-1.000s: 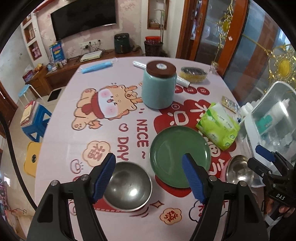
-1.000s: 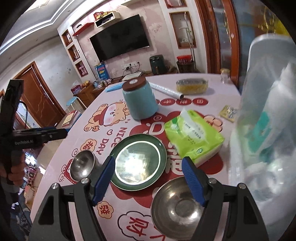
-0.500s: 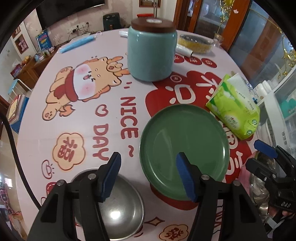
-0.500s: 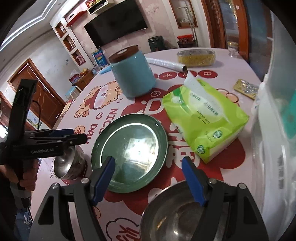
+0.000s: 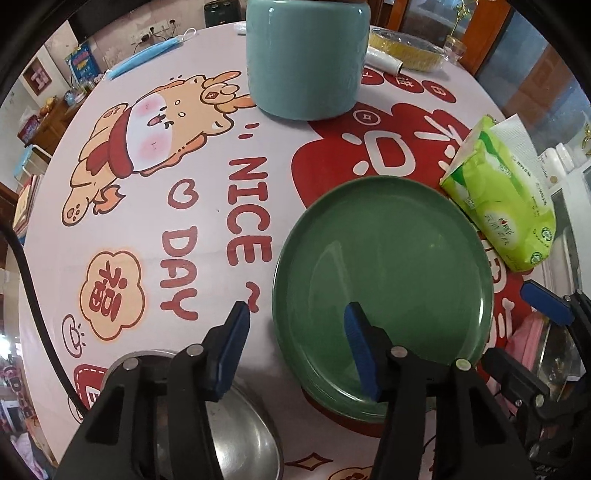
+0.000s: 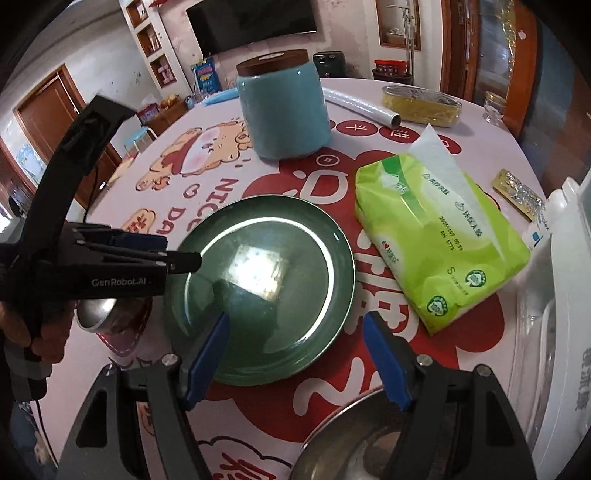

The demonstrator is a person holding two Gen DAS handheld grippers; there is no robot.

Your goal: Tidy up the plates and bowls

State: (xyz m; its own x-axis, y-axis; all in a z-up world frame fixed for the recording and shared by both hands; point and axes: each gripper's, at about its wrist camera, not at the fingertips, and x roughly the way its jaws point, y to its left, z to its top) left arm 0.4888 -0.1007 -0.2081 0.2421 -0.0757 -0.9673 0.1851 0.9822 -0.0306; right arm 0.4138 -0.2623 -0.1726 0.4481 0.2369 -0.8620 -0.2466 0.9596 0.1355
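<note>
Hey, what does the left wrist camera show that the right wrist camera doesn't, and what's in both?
Only the left wrist view shows the whole blue face mask at the table's far edge and the left gripper from behind, its jaws closing with the green plate's near rim between them. Only the right wrist view shows the television, the canister's brown lid and the foil packet. Both show the green plate, teal canister, tissue pack, yellow dish and both steel bowls.

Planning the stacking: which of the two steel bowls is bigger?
The steel bowl by the right tool looks bigger; the one under the left tool looks smaller, though distance may exaggerate.
</note>
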